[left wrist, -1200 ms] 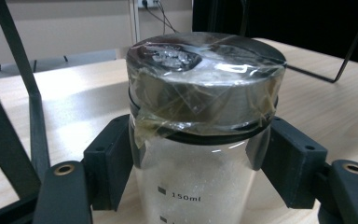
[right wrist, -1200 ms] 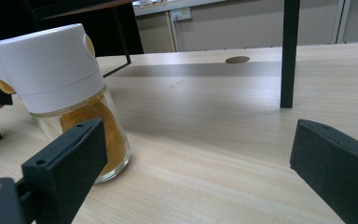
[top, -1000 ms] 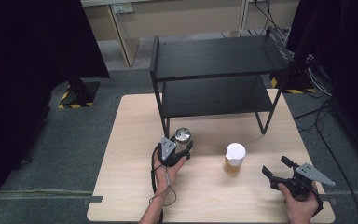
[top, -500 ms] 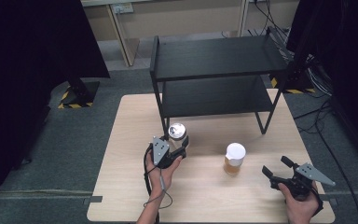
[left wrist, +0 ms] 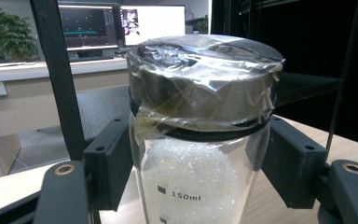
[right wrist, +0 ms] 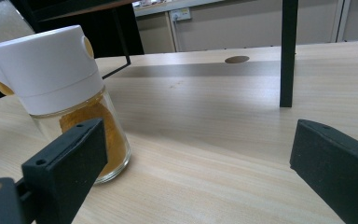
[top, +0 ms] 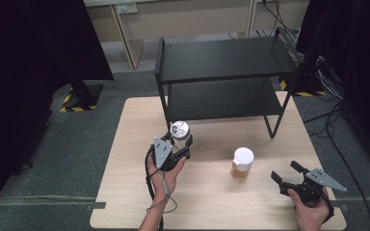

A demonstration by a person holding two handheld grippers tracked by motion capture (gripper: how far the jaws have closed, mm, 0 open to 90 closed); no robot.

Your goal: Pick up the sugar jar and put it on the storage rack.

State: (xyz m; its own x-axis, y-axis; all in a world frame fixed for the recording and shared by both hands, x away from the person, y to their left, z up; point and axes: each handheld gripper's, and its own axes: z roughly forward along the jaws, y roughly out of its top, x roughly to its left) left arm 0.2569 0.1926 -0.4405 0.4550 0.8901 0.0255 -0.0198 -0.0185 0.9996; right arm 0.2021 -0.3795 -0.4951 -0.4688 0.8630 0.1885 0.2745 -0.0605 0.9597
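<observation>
A glass jar [top: 179, 129] with a silver, plastic-wrapped lid and white crystals inside stands upright between the jaws of my left gripper [top: 179, 140], which is shut on it just in front of the black shelf's near left leg. In the left gripper view the jar [left wrist: 200, 93] shows a 150ml mark, and both pads of the left gripper [left wrist: 200, 172] press its sides. A white-capped jar of orange powder [top: 242, 163] stands on the table. My right gripper [top: 284, 172] rests open to its right. In the right gripper view that jar [right wrist: 51, 79] sits beside the left jaw, not between the jaws.
A black two-level shelf [top: 221, 57] stands on the far half of the wooden table [top: 207, 202], its legs [right wrist: 289, 51] reaching down to the tabletop. Grey floor surrounds the table; dark curtains hang at both sides.
My left gripper has carried the crystal jar away from the person, toward the shelf's left leg. The right gripper and the orange powder jar have stayed put.
</observation>
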